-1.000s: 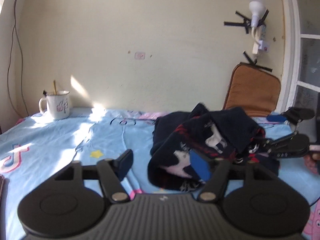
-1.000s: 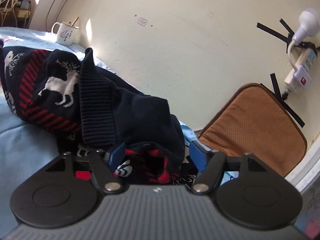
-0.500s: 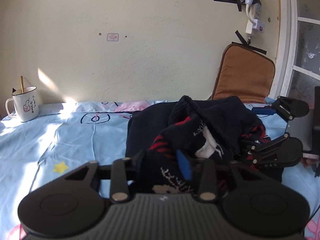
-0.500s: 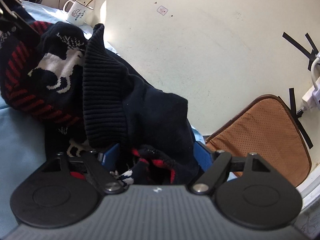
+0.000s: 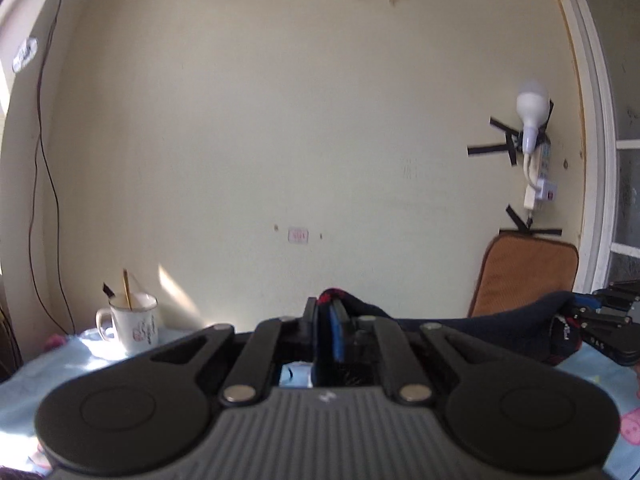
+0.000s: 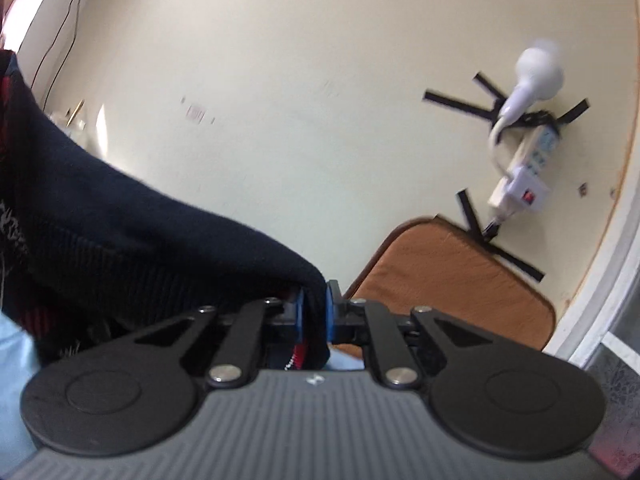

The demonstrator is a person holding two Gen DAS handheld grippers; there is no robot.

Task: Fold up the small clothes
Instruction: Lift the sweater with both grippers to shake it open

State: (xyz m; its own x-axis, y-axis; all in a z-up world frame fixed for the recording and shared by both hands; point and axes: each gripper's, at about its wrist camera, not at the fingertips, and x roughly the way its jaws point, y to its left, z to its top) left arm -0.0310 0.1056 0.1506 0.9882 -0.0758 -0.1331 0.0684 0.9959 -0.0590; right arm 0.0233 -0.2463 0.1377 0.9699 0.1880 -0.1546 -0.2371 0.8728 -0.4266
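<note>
Both grippers are pinching the sweater (image 6: 132, 232), and the step in hand looks like lifting it off the bed (image 5: 92, 356) to shake it out flat. To do that well, I'd say the two grips need to be pulling apart evenly so the top edge is running taut, and both need to be high enough for the hem to be hanging free before anything is laid down again.

Nearest, at the bottom centre of the left view, the left gripper (image 5: 326, 330) is clamped tight on a thin bit of dark knit with a red trim poking above its blue pads (image 5: 335, 332). It is pointing almost level at the wall. From there the sweater is stretching across to the lower right of that frame, where the right gripper (image 5: 600, 322) is holding the other end.

In the right view, the right gripper (image 6: 314, 314) is closing on a thicker fold, its pads already pressing the cloth, and the frame is tilted, so that wrist is rolled. The sweater is filling the left half there.

Farther back, a mug (image 5: 134, 326) is sitting at lower left, a brown cushion (image 5: 528, 272) is leaning on the wall at right, and a bulb (image 5: 532, 114) is taped above it.
</note>
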